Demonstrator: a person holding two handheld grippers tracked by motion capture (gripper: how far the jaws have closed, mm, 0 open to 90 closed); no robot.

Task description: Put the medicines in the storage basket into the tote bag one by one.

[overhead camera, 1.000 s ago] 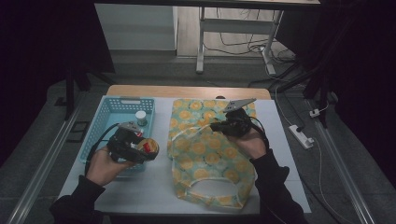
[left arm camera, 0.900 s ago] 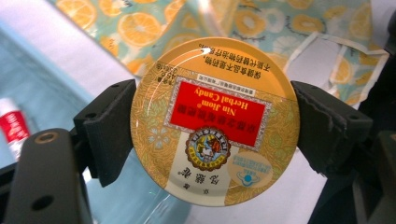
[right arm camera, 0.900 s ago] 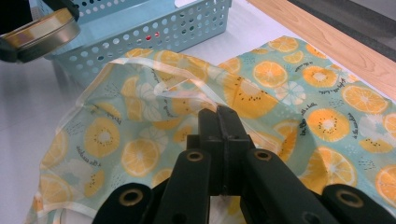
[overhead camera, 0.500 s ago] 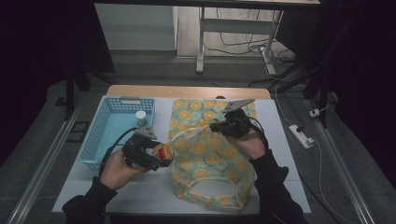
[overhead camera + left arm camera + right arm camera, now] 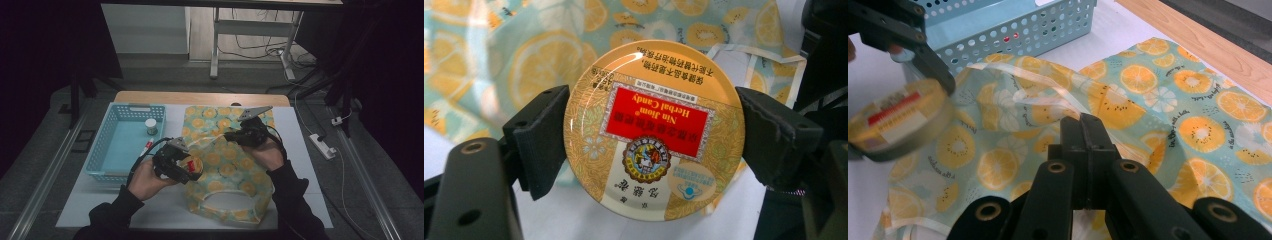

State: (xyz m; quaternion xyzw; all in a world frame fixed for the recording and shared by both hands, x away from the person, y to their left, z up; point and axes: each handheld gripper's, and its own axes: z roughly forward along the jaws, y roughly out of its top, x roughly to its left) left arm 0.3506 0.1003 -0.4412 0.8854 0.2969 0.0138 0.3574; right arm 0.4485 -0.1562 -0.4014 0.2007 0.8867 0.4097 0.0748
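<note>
Gold round candy tin point(image 5: 655, 131) sits clamped by its rim between the left gripper's point(image 5: 186, 165) jaws, raised above the table point(image 5: 150, 210) at the left edge of the fruit-print cloth bag point(image 5: 230, 170). The right gripper point(image 5: 1082, 131) has its jaws pressed together on the bag's pale strap point(image 5: 1033, 86), lifting the fabric. The blue basket point(image 5: 107, 145) stands to the left.

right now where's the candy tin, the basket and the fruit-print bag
candy tin point(image 5: 654, 130) left gripper view, middle of its lid
basket point(image 5: 98, 150) high view, its left wall
fruit-print bag point(image 5: 1198, 120) right gripper view, flat cloth right of the jaws
</note>
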